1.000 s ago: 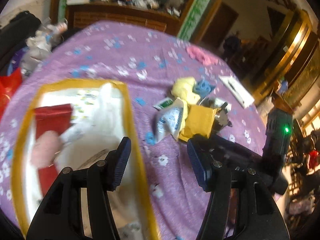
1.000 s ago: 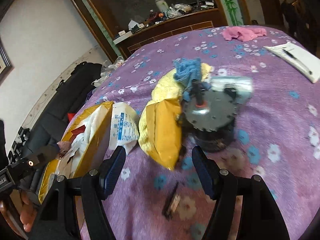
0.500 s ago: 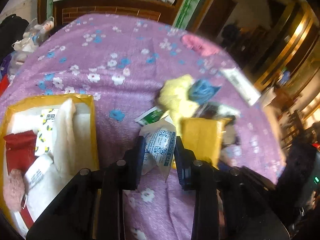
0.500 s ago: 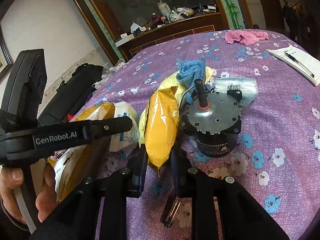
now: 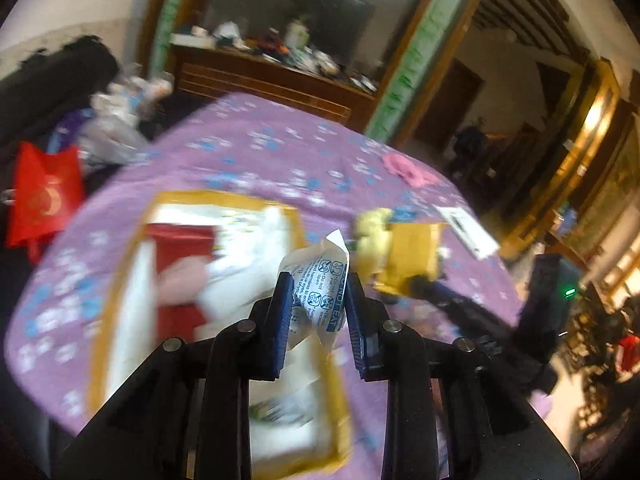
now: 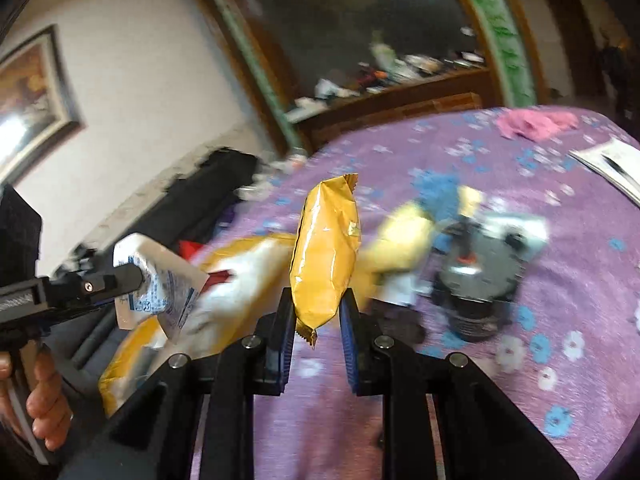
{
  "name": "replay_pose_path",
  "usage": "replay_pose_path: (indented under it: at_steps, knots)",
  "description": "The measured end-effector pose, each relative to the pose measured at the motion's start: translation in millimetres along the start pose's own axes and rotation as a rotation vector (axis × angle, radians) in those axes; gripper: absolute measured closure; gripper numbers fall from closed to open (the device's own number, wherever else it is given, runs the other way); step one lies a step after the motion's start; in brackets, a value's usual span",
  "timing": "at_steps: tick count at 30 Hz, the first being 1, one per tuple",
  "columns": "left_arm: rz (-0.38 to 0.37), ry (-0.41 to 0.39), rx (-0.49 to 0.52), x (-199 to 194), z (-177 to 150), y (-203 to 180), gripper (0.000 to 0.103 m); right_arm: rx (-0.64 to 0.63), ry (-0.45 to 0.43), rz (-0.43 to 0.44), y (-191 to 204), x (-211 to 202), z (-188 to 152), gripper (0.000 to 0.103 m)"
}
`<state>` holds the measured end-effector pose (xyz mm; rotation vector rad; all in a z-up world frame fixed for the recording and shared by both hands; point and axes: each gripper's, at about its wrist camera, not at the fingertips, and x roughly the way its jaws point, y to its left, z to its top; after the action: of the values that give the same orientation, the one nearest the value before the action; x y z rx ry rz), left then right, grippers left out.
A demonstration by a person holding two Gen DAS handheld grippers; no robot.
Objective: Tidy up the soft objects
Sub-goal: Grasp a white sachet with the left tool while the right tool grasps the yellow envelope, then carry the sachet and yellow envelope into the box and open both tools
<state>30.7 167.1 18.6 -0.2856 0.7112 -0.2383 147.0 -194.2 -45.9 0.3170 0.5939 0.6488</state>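
Now we have the left gripper (image 5: 316, 300) closed on a white packet (image 5: 320, 284) with blue print, lifted over the yellow-rimmed box (image 5: 120, 280) on the purple tablecloth (image 5: 248, 148). Further right, our right gripper (image 6: 316, 308) pinches the lower end of a yellow packet (image 6: 326, 252), which stands upright between its fingers, clear of the cloth, near a grey motor (image 6: 480, 276)

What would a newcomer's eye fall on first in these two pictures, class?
First, the yellow packet, standing upright and pinched in the right gripper above the purple cloth. Next, the white sachet clamped in the left gripper over the yellow-rimmed box. Right of the packet sits a grey motor.
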Motion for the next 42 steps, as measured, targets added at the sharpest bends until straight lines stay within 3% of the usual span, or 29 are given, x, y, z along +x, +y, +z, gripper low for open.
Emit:
replay_pose_path:
  at_steps: [6,14,19,30,35,37,42]
  knots:
    - [0.163,-0.015,-0.011,-15,-27,35,0.078,-0.075,0.061,0.125,64,-2,-5,0.083]
    - [0.285,-0.002,0.046,-2,-43,46,0.078,-0.068,0.177,0.144,97,61,1,0.083]
    - [0.3,0.003,0.066,6,-42,51,0.078,-0.072,0.212,0.116,99,84,5,0.083]
    - [0.355,0.025,0.135,33,-33,39,0.077,-0.018,0.215,0.076,83,87,3,0.081]
    - [0.355,0.018,0.136,38,-39,33,0.06,0.018,0.202,0.072,73,79,-2,0.055]
    - [0.355,0.021,0.127,39,-41,31,0.048,0.018,0.195,0.067,71,73,-5,0.054]
    - [0.39,0.016,0.161,42,-43,19,0.048,0.021,0.191,0.078,68,64,-8,0.053]
